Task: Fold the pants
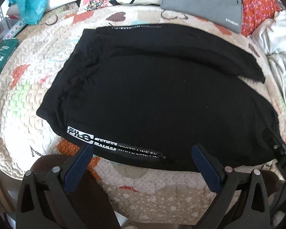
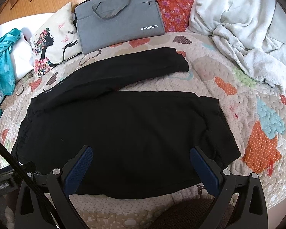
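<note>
My left gripper [image 1: 142,149] is closest, its blue pads [image 1: 79,164] spread wide and holding nothing, poised over the near hem of the pants [image 1: 152,95]. My right gripper [image 2: 141,152] is the same: fingers wide apart, empty, hovering above the black cloth at its near edge.

The risk I see is in the grab. The pants lie in more than one layer, so if I pinch only the top one, the fold will drag open and the lower layer will stay behind on the quilt [image 1: 38,61]. The quilt is soft and lumpy, so a low pinch could catch it along with the hem. The two legs do not match either: the far leg [image 2: 143,64] splays away from the near one, so folding now would probably give a crooked stack. If my two hands lift unevenly, the cloth will likely skew. The dark fabric hides its own edges, so I could misjudge where the hem ends.

The pants lie flat in the middle of the quilt, across my view, black, with a white printed logo [image 1: 91,139] and a zip along the near edge in the left view. The waist end looks bunched on the right in the right view. A grey bag [image 2: 120,19] and a pillow [image 2: 53,38] sit behind them, not touching as far as I can tell.
</note>
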Tool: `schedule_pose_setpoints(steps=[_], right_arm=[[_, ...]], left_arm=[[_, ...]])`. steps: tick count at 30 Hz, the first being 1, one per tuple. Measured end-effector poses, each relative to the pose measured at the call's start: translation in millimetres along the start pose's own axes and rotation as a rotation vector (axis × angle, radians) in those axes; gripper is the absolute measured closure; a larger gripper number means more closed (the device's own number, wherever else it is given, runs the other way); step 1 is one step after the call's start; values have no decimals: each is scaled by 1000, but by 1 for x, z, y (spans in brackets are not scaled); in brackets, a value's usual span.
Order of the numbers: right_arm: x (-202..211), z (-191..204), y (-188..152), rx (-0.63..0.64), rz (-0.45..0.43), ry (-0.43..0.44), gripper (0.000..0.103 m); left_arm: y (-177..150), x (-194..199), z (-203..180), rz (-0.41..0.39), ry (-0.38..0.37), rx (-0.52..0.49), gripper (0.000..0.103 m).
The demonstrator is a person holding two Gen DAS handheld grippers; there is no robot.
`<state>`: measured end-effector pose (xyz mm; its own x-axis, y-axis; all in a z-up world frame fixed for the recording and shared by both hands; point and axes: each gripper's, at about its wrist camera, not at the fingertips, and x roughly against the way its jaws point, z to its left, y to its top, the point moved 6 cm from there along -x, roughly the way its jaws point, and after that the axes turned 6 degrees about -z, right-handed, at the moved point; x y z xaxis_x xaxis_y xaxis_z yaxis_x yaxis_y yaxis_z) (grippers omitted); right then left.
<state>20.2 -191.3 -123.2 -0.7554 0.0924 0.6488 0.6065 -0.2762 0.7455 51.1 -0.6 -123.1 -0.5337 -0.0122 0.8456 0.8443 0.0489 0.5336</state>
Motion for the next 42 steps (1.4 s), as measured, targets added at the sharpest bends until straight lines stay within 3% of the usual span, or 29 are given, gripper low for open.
schedule_pose_setpoints(steps=[6, 17, 22, 27, 29, 33, 39, 41, 42], right_arm=[[-3, 1, -1, 9, 10, -5, 0], [-10, 3, -4, 34, 35, -20, 0], [-14, 2, -5, 34, 54, -35, 0], [-27, -2, -10, 20, 146, -51, 0], [-33, -5, -11, 0, 193, -34, 0], [-41, -11, -12, -45, 249, -4, 0], [-47, -17, -12, -95, 282, 15, 0], [-48, -20, -12, -126, 295, 26, 0], [-50, -21, -12, -127, 312, 33, 0]], left_arm=[[-11, -23, 7, 72, -14, 16, 0], [-17, -35, 18, 98, -98, 101, 0], [-21, -33, 18, 106, -103, 84, 0], [-15, -34, 17, 149, -130, 85, 0], [-12, -27, 20, 144, -160, 99, 5], [4, 3, 29, 48, -215, 108, 14], [45, 82, 55, -301, -258, 90, 14], [62, 103, 64, -410, -229, 68, 10], [69, 112, 69, -456, -229, 64, 0]])
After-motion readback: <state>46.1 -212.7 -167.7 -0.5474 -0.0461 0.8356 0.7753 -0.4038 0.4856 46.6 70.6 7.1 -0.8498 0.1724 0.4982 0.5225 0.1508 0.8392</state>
